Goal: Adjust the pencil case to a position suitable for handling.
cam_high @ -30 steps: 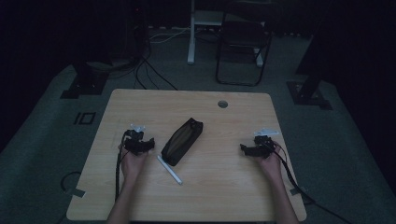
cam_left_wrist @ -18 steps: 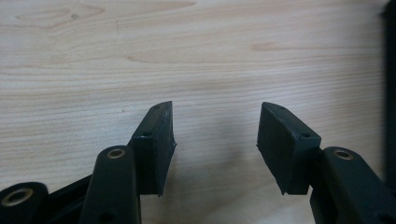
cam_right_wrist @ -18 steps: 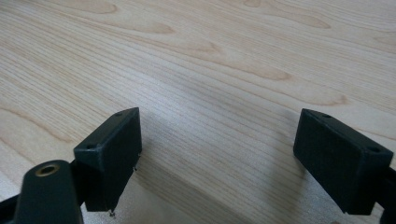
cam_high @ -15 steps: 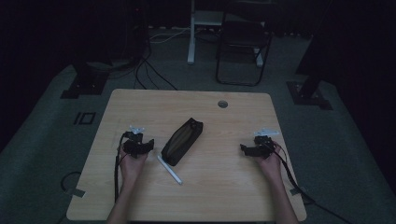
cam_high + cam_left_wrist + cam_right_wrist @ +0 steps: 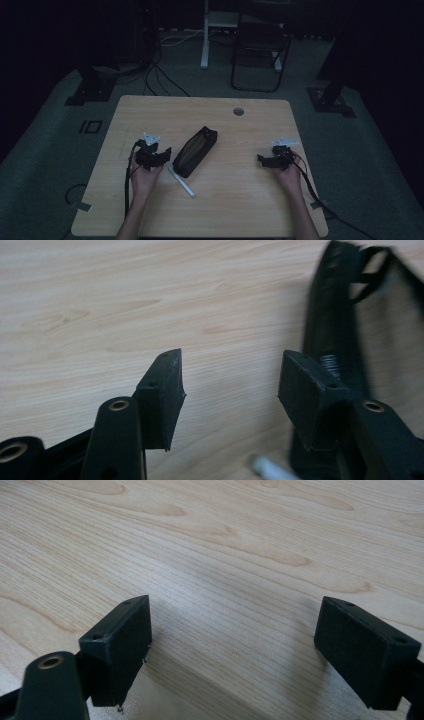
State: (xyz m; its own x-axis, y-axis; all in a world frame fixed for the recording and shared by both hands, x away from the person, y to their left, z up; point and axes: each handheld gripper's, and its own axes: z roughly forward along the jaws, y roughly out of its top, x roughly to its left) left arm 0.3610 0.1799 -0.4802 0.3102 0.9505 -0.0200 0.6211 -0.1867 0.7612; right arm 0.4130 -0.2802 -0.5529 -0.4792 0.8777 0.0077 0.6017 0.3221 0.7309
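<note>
Pencil case (image 5: 195, 150) lies slantwise at mid-worktop (image 5: 250, 205), its near end touching a white pen (image 5: 181, 181) at about 7 o'clock from it. The left hand-held gripper (image 5: 161, 153) hovers just beside that end at its 9 o'clock, jaws half apart after closing partway, with nothing between them, while the right hand-held gripper (image 5: 262, 159), well apart at 3 o'clock, stands wide open and empty. To do the pickup well, I would square the left jaws across the case's narrow width, clear of the pen, before squeezing.

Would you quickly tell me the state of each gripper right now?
Left gripper: open, jaws have just been closing, nothing between them, beside the black pouch.
Right gripper: open, empty, over bare table.
</note>
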